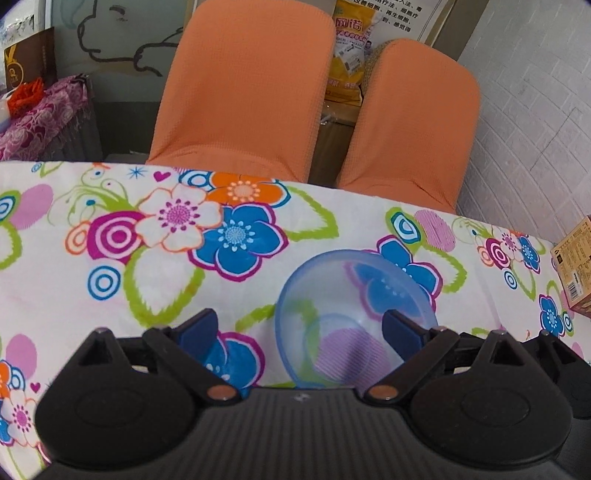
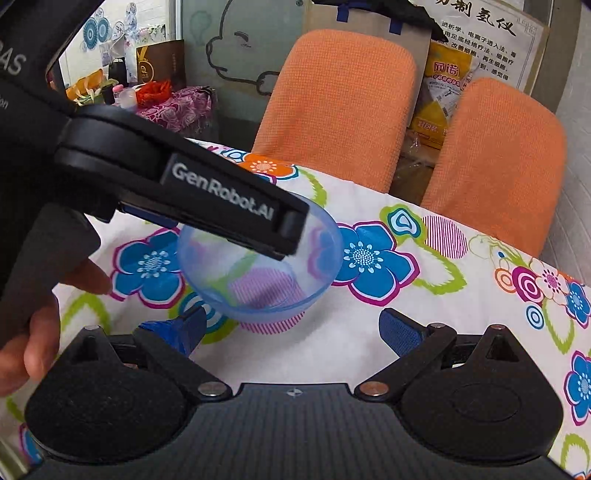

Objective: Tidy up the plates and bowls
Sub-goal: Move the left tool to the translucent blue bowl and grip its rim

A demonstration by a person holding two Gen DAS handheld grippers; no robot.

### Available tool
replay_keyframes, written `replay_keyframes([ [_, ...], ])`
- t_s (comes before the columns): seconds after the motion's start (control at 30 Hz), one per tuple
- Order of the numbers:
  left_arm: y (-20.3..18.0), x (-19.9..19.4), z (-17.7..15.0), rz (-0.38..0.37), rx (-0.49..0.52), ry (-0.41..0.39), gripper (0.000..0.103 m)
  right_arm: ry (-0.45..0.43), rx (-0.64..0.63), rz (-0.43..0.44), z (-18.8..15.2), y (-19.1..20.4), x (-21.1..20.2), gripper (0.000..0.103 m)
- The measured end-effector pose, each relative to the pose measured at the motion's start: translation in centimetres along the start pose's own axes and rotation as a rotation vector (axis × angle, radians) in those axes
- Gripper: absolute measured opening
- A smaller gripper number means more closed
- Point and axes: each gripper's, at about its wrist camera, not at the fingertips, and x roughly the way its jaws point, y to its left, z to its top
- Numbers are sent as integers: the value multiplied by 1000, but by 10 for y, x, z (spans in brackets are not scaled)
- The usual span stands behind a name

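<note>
Left gripper fingers apart around the clear bowl, its near rim hidden; right gripper fingers apart, empty, over the tablecloth

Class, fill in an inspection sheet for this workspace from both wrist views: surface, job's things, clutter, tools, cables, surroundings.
Surface: table under a flowered cloth.
Job's things: one translucent blue bowl, upright on the cloth; no plates seen.
Clutter: a cardboard box at the table's far right edge.
Tools: left tool open, one finger inside the bowl's rim and one outside; right tool open, empty, just short of the bowl. A hand holds the left tool's handle.
Cables: nothing seen.
Surroundings: two orange chairs behind the table, a side table with a purple cover, a poster on the wall.
</note>
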Motion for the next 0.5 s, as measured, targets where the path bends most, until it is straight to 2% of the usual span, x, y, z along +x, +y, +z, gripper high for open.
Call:
replay_keyframes([
  [0.17,0,10,0,8,2,9,95,-29,14,3,-1,8,13,88],
  [0.27,-3,12,0,36,38,9,95,-43,90,43,-4,3,14,90],
  [0.4,-3,14,-2,52,79,4,95,-85,76,43,-12,6,10,90],
  [0.5,-6,15,-2,69,95,5,95,-81,79,44,-10,8,9,91],
])
